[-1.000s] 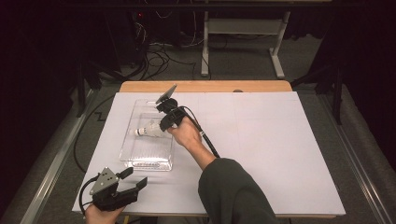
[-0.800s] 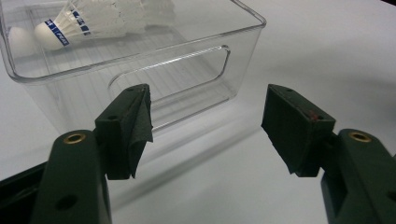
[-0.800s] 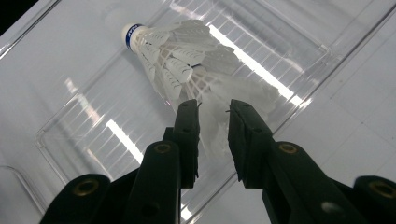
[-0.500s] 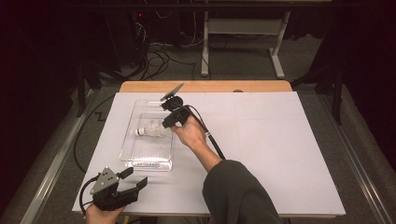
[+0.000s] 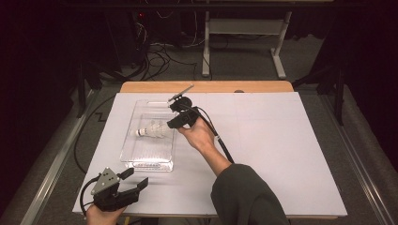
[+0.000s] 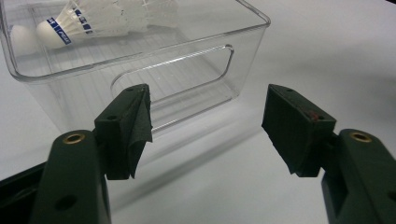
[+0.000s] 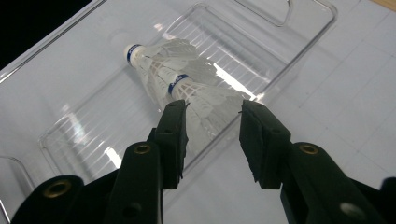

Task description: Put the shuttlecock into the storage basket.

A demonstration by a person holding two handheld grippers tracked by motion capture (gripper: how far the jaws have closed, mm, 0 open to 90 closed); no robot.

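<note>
Two white shuttlecocks (image 7: 149,60) (image 7: 201,93) with blue bands lie side by side in a clear plastic bin (image 7: 303,18). From above they show as a white shape (image 5: 152,130) in the middle of the bin (image 5: 146,164). My right gripper (image 5: 172,123) hovers over the bin's right wall. It is open (image 7: 212,121), with the nearer shuttlecock's feathers just beyond its jaws. My left gripper (image 5: 136,177) stands open near the table's front left corner. It faces the bin's near end (image 6: 140,60) with nothing between its jaws (image 6: 208,121). One shuttlecock (image 6: 93,21) lies past that wall.
The bin sits on a white sheet (image 5: 281,150) that covers the table, with a wooden strip (image 5: 211,86) along the far edge. The right gripper's cable (image 5: 220,140) trails along the forearm. Cables and a stand's legs (image 5: 244,47) lie on the floor beyond.
My right gripper has drifted slightly to the right over the bin's edge. The shuttlecocks and the left gripper have stayed put.
</note>
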